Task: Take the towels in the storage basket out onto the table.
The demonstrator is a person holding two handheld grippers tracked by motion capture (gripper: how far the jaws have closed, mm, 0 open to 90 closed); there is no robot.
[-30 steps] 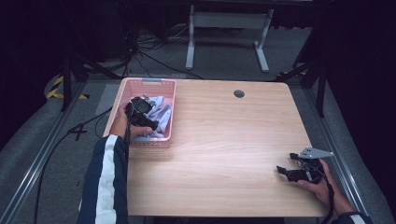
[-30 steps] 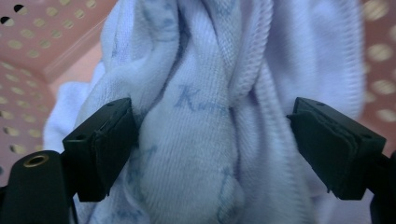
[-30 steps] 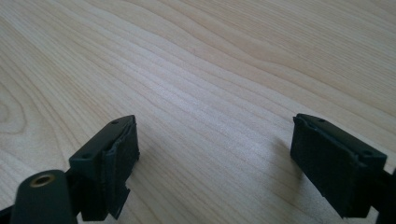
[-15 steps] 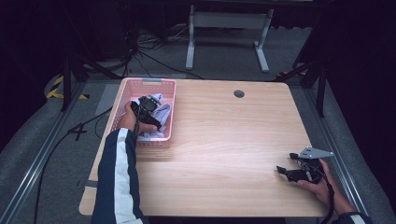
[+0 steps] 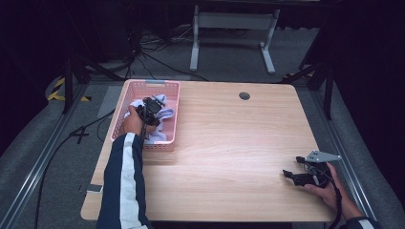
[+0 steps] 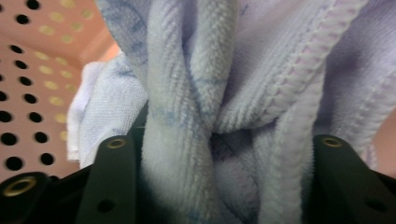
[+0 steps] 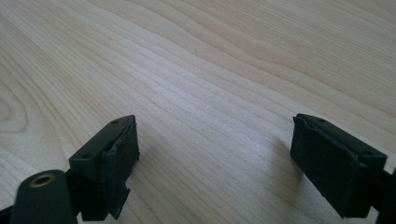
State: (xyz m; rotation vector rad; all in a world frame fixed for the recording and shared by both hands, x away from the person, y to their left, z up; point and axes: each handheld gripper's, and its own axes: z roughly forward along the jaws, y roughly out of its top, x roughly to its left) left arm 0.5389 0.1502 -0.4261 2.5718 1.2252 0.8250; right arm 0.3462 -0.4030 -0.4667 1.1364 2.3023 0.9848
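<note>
In the pink basket (image 5: 168,125) at the counter's far left, the left tool (image 5: 151,109) has just been closing on the lavender towel (image 6: 243,93), now bunched between its jaws, ready to lift; the right tool (image 7: 215,163) idles wide open.

A dark lab or studio: black curtains, floor cables (image 5: 102,125), lone wooden table (image 5: 229,143)
</note>
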